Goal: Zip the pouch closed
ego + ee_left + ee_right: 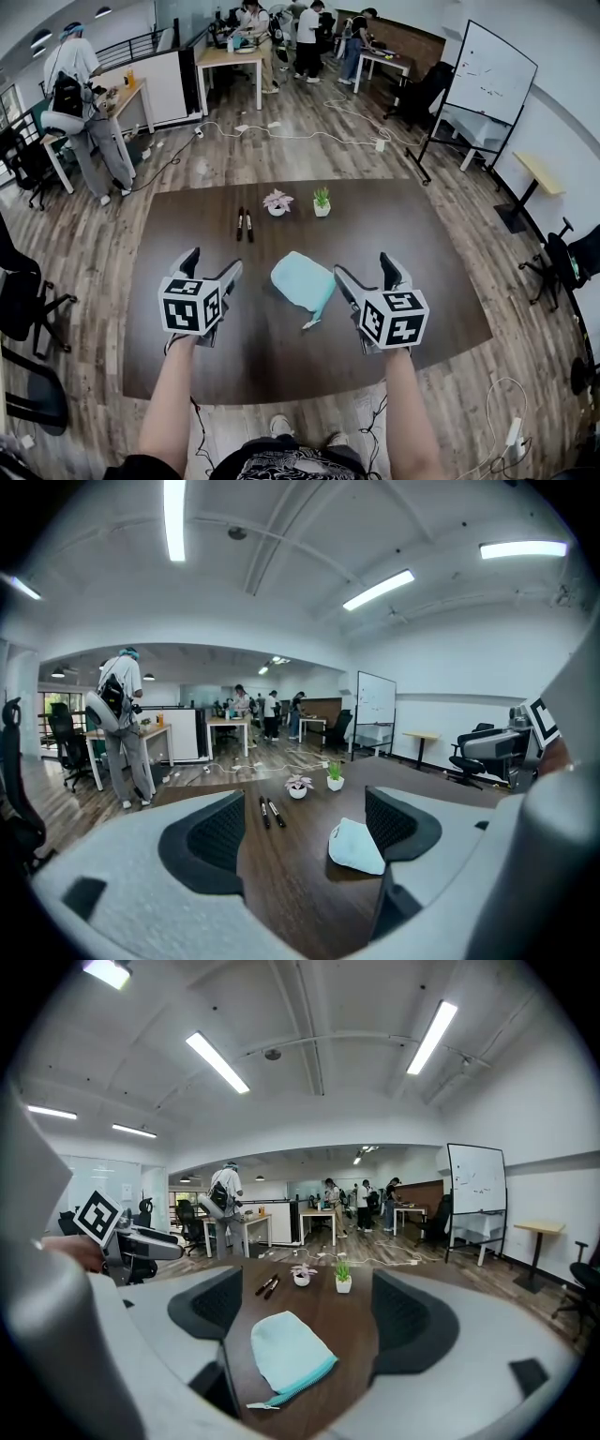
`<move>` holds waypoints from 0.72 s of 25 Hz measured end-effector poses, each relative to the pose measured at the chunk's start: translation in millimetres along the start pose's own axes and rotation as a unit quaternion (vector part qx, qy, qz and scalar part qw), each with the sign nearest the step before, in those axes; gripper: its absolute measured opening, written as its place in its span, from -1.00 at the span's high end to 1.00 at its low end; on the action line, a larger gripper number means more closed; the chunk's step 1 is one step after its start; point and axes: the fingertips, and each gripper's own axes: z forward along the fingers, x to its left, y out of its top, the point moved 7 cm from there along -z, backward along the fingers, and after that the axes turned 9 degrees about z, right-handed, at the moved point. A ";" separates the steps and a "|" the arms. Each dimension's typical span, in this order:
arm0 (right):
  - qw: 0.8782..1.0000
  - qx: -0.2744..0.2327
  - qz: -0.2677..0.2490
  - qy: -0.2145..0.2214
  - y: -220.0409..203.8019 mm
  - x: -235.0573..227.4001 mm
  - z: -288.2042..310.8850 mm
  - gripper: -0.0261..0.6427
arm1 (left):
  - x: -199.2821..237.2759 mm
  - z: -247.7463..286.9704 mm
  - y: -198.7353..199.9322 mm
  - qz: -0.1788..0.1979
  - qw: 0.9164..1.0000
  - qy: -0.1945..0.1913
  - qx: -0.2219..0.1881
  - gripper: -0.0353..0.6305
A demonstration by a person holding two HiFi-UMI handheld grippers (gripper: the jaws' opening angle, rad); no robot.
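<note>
On table (352, 1335), pouch zip (302, 1380) seemingly faces right tongs (305, 1305).

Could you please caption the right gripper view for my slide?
Open right gripper facing a light-blue pouch lying on the dark table.

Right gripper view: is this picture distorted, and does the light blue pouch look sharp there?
Right gripper view: strong fisheye, black rounded corners, the ceiling lamps bent; the light blue fabric pouch is fairly sharp, with the tongs' near parts soft. Head view: the dark wooden table has curved edges too.
</note>
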 end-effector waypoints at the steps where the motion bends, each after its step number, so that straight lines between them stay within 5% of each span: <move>1: 1.000 -0.002 0.001 0.000 0.7 -2.4 0.3 -0.32 | -1.5 1.6 0.9 0.001 1.000 0.000 0.000 -0.21; 18: 0.997 -0.009 -0.019 0.079 34.0 -94.9 33.1 -0.32 | -77.9 48.4 36.2 -0.009 0.998 0.062 0.003 -0.21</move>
